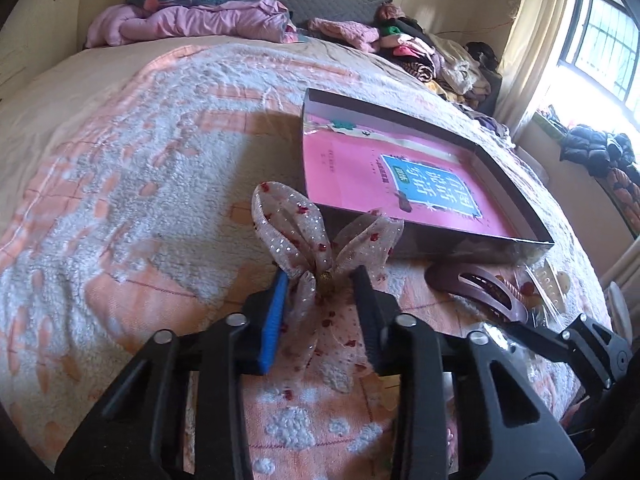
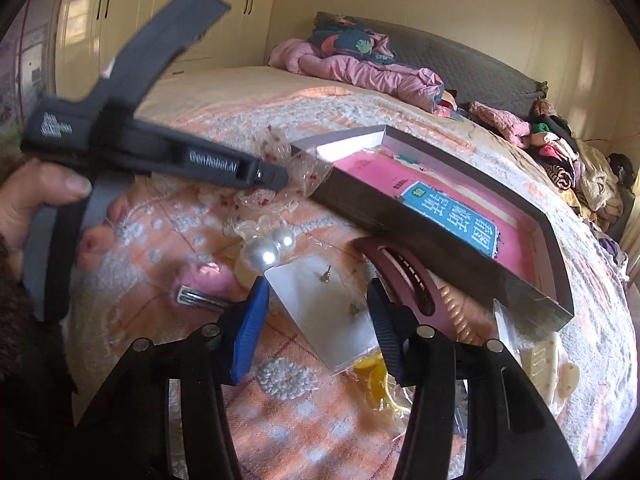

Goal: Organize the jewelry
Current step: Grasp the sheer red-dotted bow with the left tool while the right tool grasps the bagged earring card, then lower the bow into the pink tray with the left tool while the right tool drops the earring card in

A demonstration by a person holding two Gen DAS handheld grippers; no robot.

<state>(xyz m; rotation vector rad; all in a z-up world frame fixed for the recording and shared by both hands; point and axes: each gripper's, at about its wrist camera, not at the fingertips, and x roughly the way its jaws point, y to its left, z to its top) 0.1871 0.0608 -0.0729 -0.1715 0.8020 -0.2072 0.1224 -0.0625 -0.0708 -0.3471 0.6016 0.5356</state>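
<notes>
Left gripper [image 1: 322, 280] open wide around sheer red-dotted ribbon bow [image 1: 320, 240] on the bed [image 1: 120, 200], not pinching it. Right gripper [image 2: 316, 300] open around clear-bagged white earring card [image 2: 324, 312]. Shallow dark cardboard box [image 1: 460, 246] just beyond bow; mauve plastic hair clip [image 1: 480, 288] right.

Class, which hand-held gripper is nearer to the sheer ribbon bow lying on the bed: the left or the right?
Left. The left hand-held gripper has its open jaws on either side of the ribbon bow. The right hand-held gripper sits farther back, over the earring card.
</notes>
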